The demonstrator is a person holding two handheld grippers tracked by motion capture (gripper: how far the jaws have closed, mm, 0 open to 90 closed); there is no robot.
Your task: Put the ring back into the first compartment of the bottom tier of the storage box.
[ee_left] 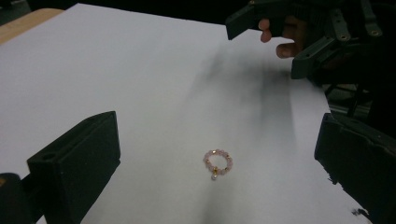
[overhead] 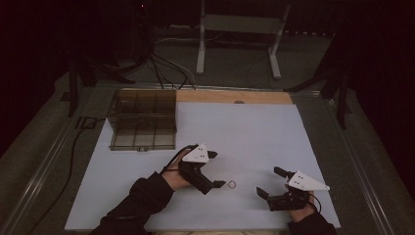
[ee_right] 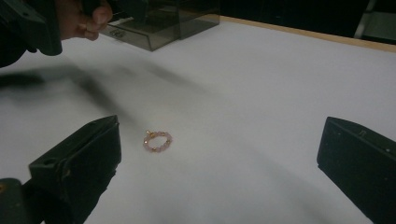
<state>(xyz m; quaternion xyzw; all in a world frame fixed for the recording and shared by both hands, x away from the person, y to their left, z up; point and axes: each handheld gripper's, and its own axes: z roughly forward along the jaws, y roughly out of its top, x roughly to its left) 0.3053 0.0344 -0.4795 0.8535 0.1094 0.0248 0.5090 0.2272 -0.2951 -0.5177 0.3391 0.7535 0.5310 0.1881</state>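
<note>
1. From the high view, a small bead bracelet (overhead: 232, 184) lies flat on the white worktop (overhead: 254, 132), between the two claws. The left claw (overhead: 219, 184) sits just beside it, tips pointed at it; the right claw (overhead: 272, 183) waits a little further off, jaws spread wide. A smoky compartment box (overhead: 143, 120) stands open at the far left corner.

2. In the left gripper view, the pink bracelet (ee_left: 217, 163) rests untouched between the wide-open jaws, slightly ahead of them.

3. In the right gripper view, the bracelet (ee_right: 157, 140) lies close to one jaw, nothing gripping it.

4. I'd say this is the approach before pickup. Next, one claw must lower around the thin ring and close gently, probably then carrying it to the box.
</note>
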